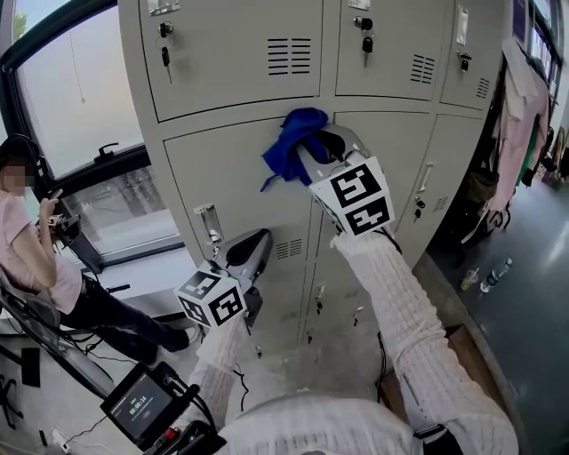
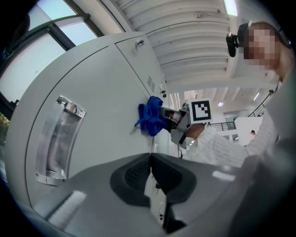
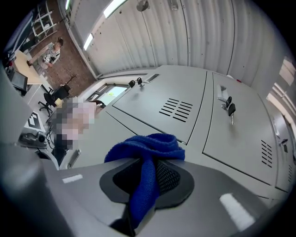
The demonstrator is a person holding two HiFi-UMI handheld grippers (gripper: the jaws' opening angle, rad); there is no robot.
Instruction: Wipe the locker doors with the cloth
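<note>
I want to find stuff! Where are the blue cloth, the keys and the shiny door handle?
blue cloth [image 1: 292,139], head view, bunched middle.
keys [image 3: 230,109], right gripper view, dark head.
door handle [image 2: 58,140], left gripper view, its middle.

Cloth [image 1: 292,135] against locker door [image 1: 229,182], right gripper [image 1: 318,144] behind; left gripper [image 1: 255,244] below-left

A large window [image 1: 76,98] in a dark frame filled the left side and let in pale daylight. The floor [image 1: 533,258] was smooth and grey, and a bottle [image 1: 494,274] stood on it at the right, near clothes [image 1: 523,98] hanging there. A person [image 1: 40,267] sat by the window, and a small screen [image 1: 140,407] glowed at the lower left. Overhead ran a ribbed metal ceiling [image 3: 185,32] with strip lights [image 3: 112,8]. A brick wall [image 3: 71,60] and an office chair [image 3: 59,94] stood far off
</note>
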